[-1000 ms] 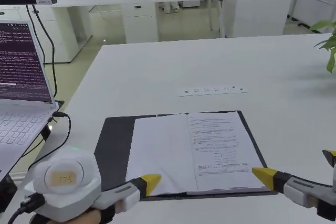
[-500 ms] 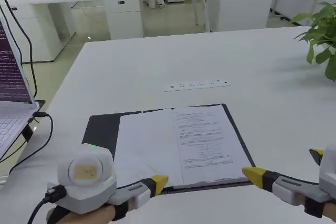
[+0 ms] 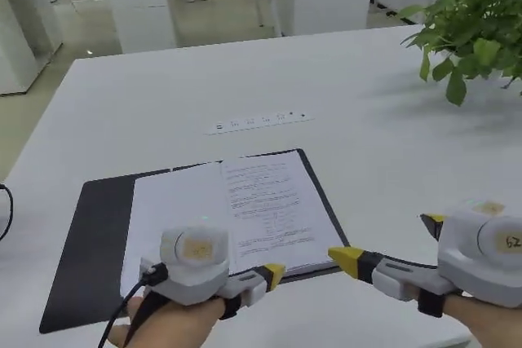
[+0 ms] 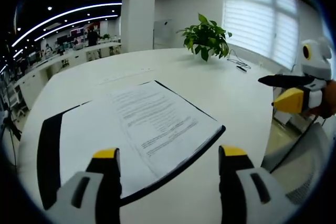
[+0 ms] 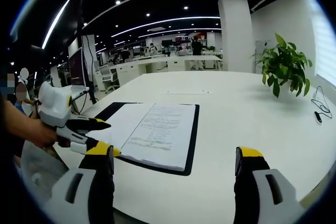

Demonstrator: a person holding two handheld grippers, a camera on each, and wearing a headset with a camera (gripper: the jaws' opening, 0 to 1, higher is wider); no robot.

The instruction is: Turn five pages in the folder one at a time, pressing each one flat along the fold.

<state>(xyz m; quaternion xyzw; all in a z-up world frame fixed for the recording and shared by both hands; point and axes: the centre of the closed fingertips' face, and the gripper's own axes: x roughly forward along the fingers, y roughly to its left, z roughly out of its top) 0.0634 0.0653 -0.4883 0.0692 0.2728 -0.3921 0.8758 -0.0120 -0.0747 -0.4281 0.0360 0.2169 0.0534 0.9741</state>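
The black folder (image 3: 81, 258) lies open on the white table, a blank sheet on its left and a printed page (image 3: 265, 209) on its right. My left gripper (image 3: 245, 279) hovers at the folder's near edge, below the printed page; its own view shows the jaws open (image 4: 169, 152) with the folder (image 4: 147, 124) just ahead. My right gripper (image 3: 387, 240) is open and holds nothing, one yellow tip close to the folder's near right corner. In the right gripper view (image 5: 174, 150) the folder (image 5: 157, 127) lies ahead to the left, with the left gripper (image 5: 79, 129) beside it.
A power strip (image 3: 257, 122) is set into the table beyond the folder. A potted plant (image 3: 469, 34) stands at the far right. The table's near edge runs just under both grippers. Other desks stand across the aisle.
The head camera has swung right, so the laptop has left the picture and the plant has come in. My left gripper has shifted right along the folder's near edge. Both stay open.
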